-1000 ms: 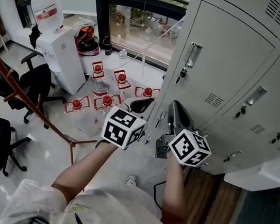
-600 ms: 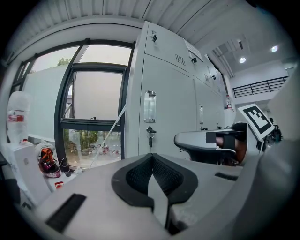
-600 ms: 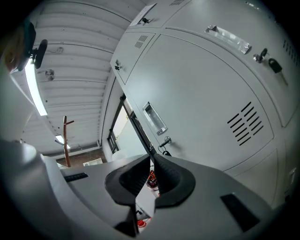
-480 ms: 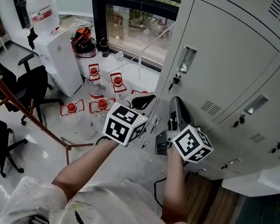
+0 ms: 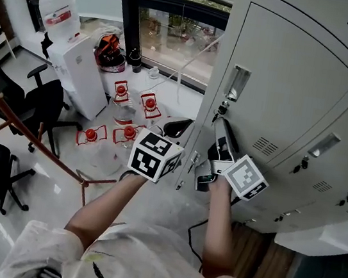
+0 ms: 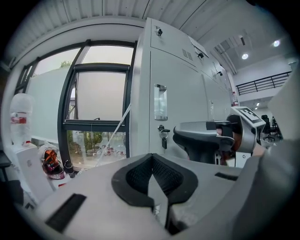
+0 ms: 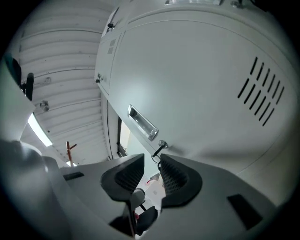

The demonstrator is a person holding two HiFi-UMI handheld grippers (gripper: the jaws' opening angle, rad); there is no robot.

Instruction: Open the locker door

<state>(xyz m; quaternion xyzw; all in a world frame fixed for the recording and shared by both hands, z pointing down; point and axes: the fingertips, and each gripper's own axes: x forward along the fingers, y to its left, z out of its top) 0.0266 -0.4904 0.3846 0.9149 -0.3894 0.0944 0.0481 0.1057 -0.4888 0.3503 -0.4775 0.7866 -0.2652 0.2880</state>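
Approach step: the right gripper, jaws a little apart and empty, points up at the key in the lock just under the handle, at the left edge of the door, which is shut. Next, I judge, it must close on the key, turn it and pull. The left gripper hangs beside it, jaws together on nothing. A second ago the right gripper sat lower, short of the lock
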